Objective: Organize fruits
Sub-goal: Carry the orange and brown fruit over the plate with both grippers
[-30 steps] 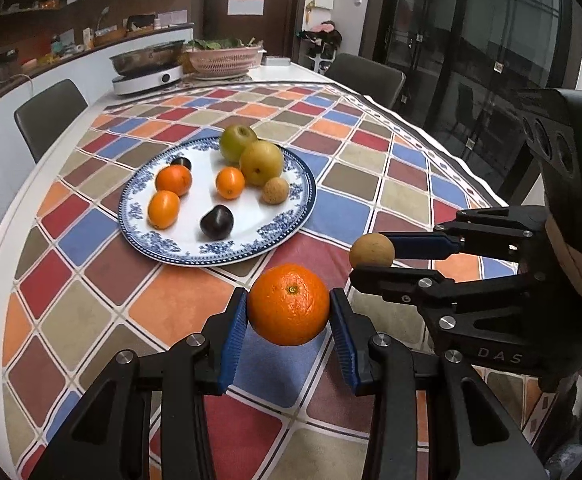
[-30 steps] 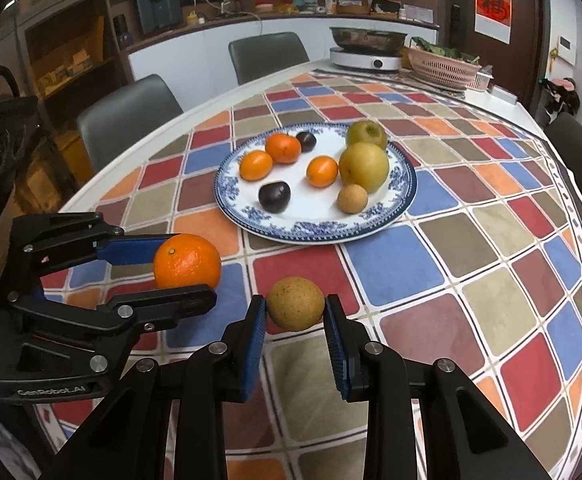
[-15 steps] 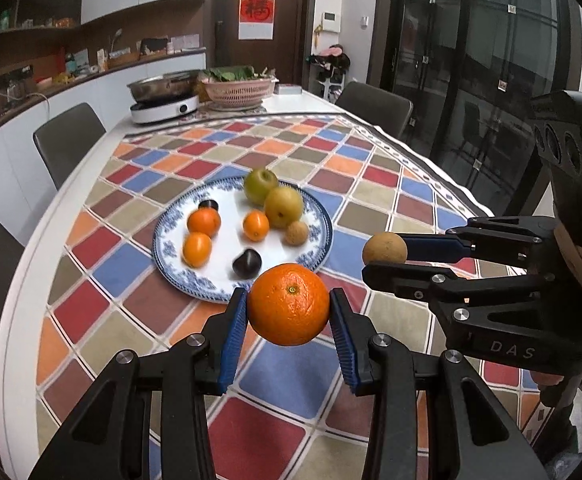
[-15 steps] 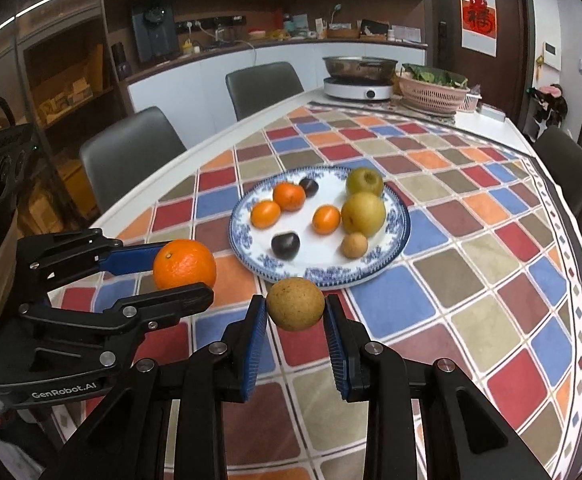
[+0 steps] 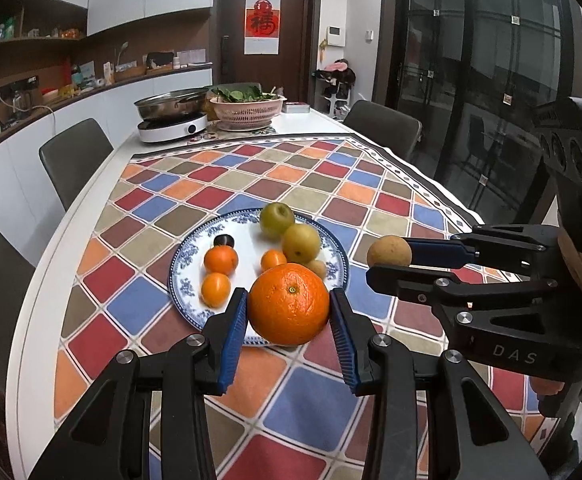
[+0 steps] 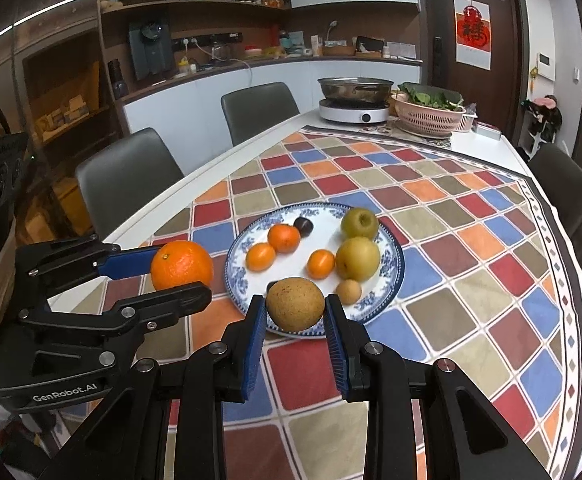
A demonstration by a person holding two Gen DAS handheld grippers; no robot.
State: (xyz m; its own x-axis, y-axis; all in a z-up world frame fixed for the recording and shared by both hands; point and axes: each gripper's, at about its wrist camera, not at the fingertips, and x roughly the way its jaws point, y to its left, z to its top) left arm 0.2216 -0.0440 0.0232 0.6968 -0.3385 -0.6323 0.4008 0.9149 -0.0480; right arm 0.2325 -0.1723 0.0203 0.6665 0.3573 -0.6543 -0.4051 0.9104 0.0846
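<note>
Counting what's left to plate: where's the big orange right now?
The big orange is clamped in the left gripper, held above the near rim of the blue-patterned plate, left of the right gripper's brown fruit.

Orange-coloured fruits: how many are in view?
4. One large orange held by the left gripper; three smaller ones on the plate. None evidently hidden.

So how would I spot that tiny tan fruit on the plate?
Find the blue-and-white plate on the checkered tablecloth. At its near right edge, just in front of the big yellow-green pear, lies the small tan fruit. It is the smallest pale round one there, dull brown rather than orange, green or dark.
</note>
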